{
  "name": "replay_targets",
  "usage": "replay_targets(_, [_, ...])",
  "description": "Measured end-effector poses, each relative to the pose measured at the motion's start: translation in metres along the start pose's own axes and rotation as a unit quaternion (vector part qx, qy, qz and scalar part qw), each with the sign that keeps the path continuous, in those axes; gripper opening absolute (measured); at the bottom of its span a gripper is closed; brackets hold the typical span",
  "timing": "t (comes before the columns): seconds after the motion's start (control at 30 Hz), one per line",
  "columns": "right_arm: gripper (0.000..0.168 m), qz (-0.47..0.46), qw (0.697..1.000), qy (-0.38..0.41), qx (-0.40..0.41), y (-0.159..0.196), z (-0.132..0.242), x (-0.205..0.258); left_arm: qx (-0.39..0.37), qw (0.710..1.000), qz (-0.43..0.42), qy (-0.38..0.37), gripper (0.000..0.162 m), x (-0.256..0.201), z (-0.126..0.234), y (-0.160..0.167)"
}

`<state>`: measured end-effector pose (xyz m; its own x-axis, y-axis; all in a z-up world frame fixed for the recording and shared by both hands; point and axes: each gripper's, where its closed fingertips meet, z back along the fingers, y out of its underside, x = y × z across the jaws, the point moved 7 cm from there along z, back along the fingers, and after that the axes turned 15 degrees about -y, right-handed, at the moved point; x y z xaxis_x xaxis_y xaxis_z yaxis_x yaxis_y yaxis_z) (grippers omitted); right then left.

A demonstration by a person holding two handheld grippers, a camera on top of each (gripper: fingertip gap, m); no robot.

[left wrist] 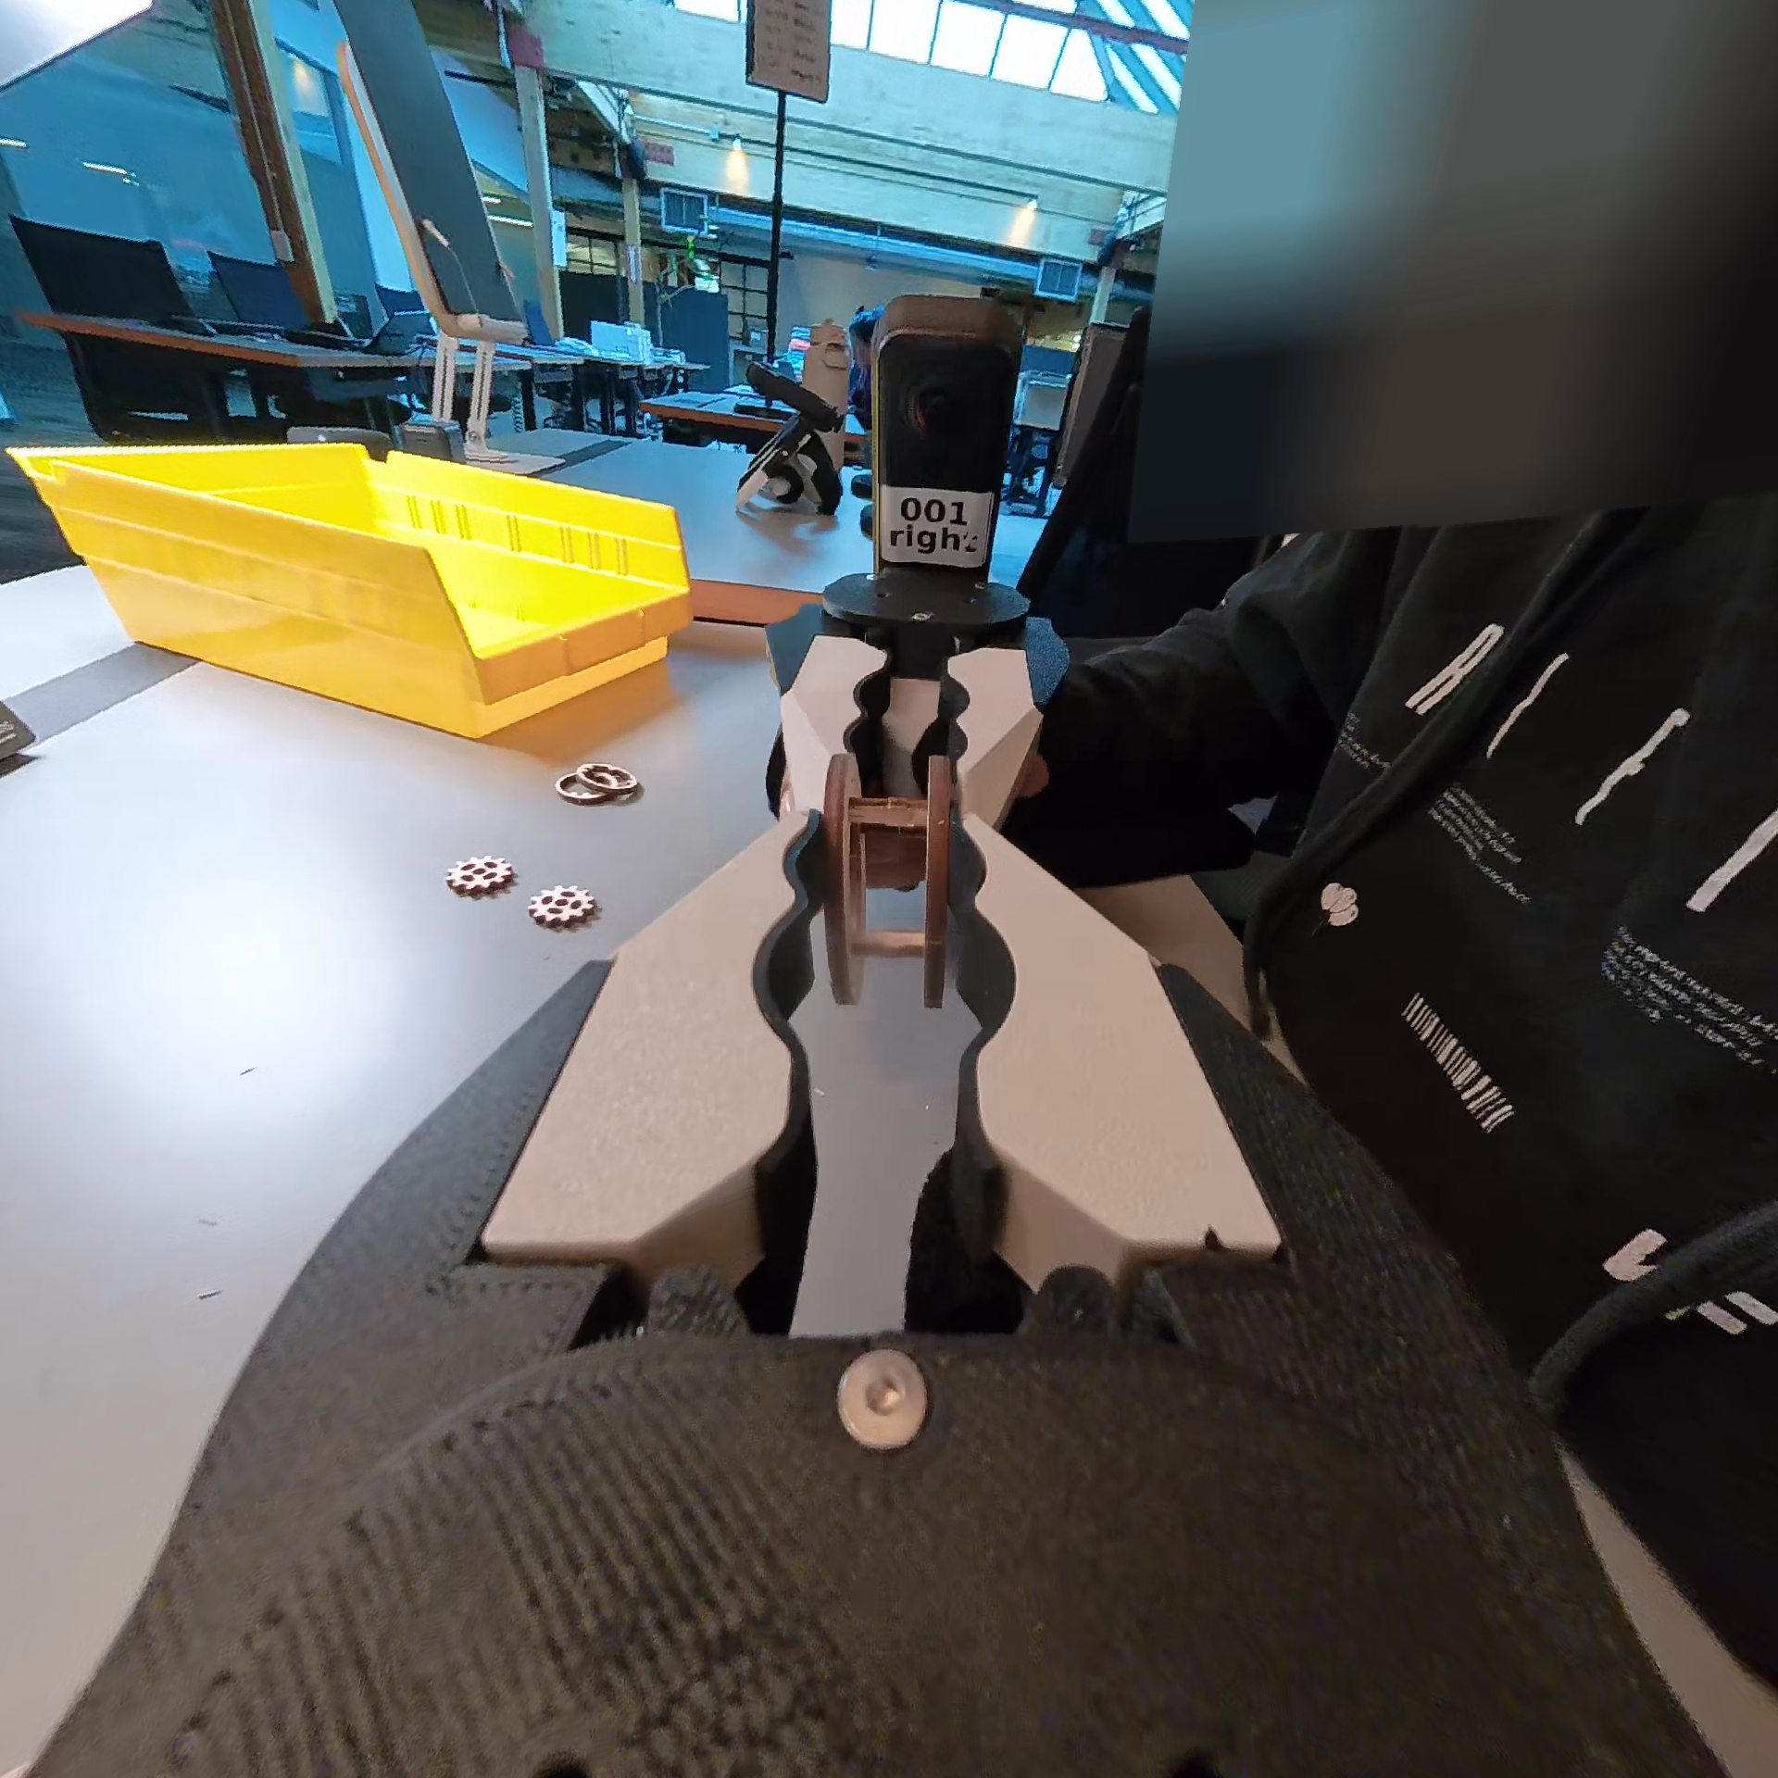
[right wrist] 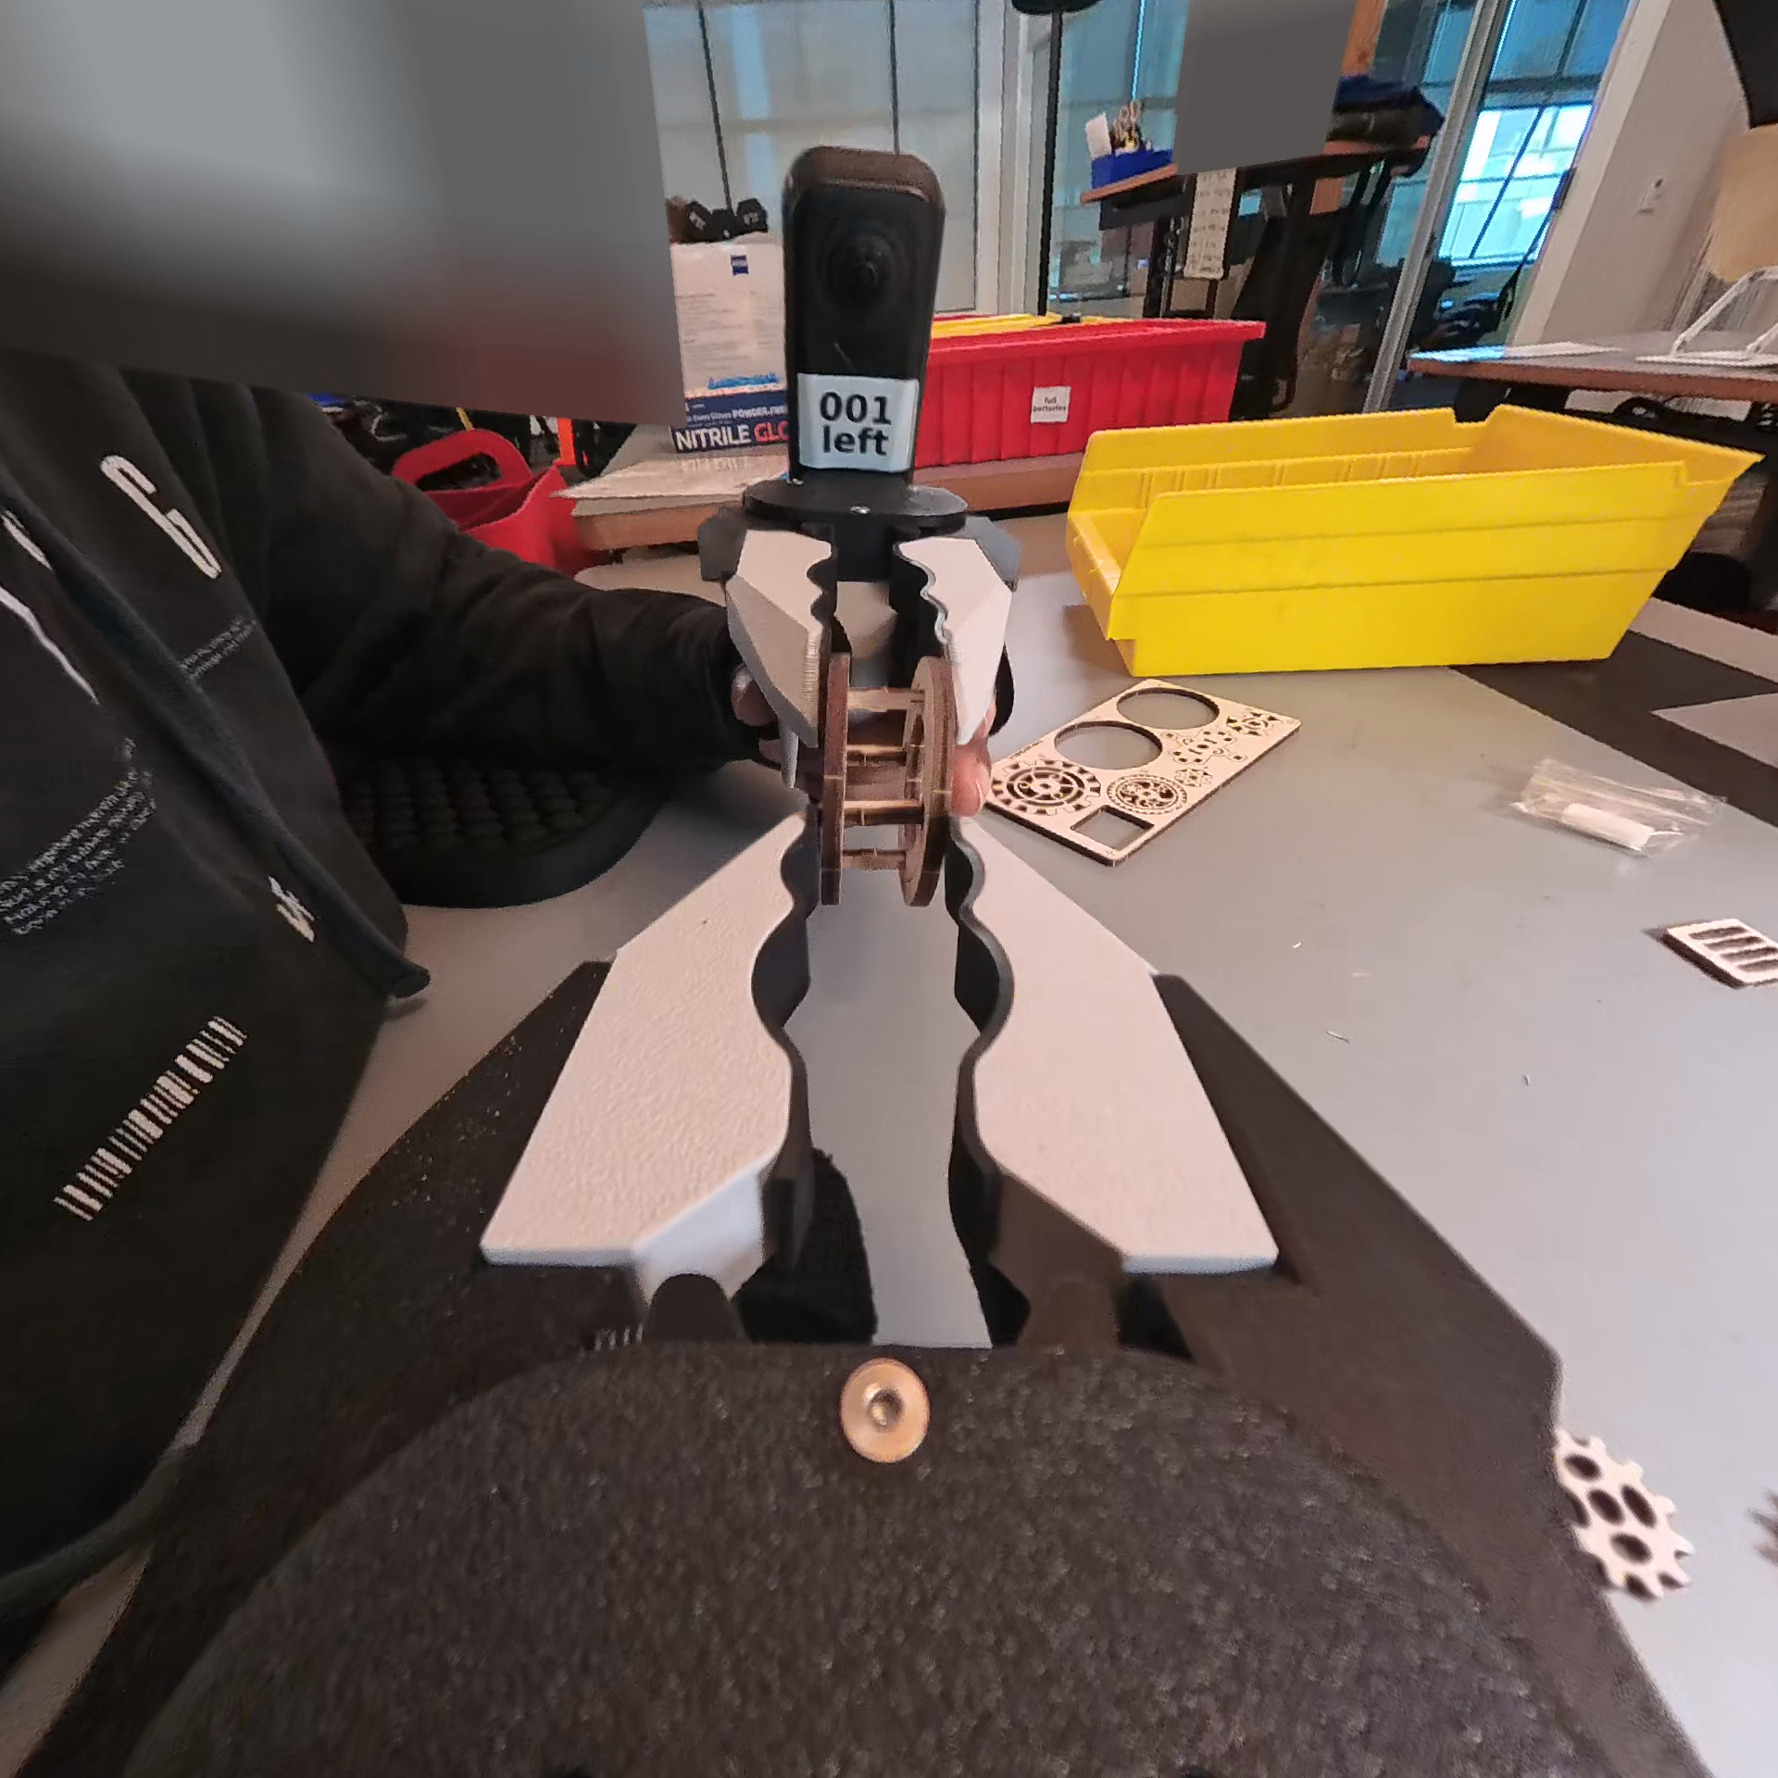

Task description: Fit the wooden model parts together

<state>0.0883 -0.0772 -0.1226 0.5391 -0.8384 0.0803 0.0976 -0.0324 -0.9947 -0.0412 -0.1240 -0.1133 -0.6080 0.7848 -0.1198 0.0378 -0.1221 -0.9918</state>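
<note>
A wooden spool (left wrist: 847, 895), two dark discs joined by light crossbars, is held in the air between both grippers, which face each other tip to tip. My left gripper (left wrist: 885, 842) is shut on its near side, one finger outside each disc. My right gripper (left wrist: 895, 779) grips it from the far side. In the right wrist view the spool (right wrist: 880, 799) sits between my right gripper (right wrist: 880, 842) and the left gripper (right wrist: 880, 741). Two small wooden gears (left wrist: 478, 876) and two wooden rings (left wrist: 596, 784) lie loose on the grey table (left wrist: 289, 1058).
A yellow bin (left wrist: 385, 577) stands at the back of the table, also in the right wrist view (right wrist: 1395, 548). A punched-out wooden sheet (right wrist: 1145, 770), a small plastic bag (right wrist: 1616, 803), a striped card (right wrist: 1722, 952) and a gear (right wrist: 1626, 1530) lie there. A person in a black hoodie (right wrist: 144, 770) sits close. Less than 4 cm separates the two grippers' tips. From either gripper's tips it is about 20 centimetres to the gear (right wrist: 1626, 1530). My left wrist view (left wrist: 562, 897) looks at it from another angle.
</note>
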Motion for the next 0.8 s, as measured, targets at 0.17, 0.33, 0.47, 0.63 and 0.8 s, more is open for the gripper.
replay_targets(0.17, [0.021,0.008,1.000,-0.001,-0.001,-0.0019,0.0009,0.0017,0.000,1.000,-0.001,0.005,0.023,-0.0015,-0.0004,-0.0008])
replay_targets(0.33, [0.021,0.036,0.999,0.011,0.013,-0.0041,-0.0011,0.0060,-0.001,1.000,-0.020,0.011,0.023,-0.0038,0.0015,-0.0025])
replay_targets(0.47, [0.021,0.049,0.998,0.011,0.025,-0.0033,-0.0022,0.0082,0.000,0.999,-0.051,0.012,0.023,-0.0066,0.0027,-0.0023])
replay_targets(0.63, [0.026,0.044,0.999,0.015,0.017,-0.0020,-0.0020,0.0062,0.005,0.998,-0.060,0.006,0.022,-0.0067,0.0019,-0.0020])
replay_targets(0.8, [0.023,0.050,0.999,0.002,0.011,-0.0045,-0.0032,0.0098,0.015,0.998,-0.056,0.017,0.023,-0.0093,0.0002,-0.0004])
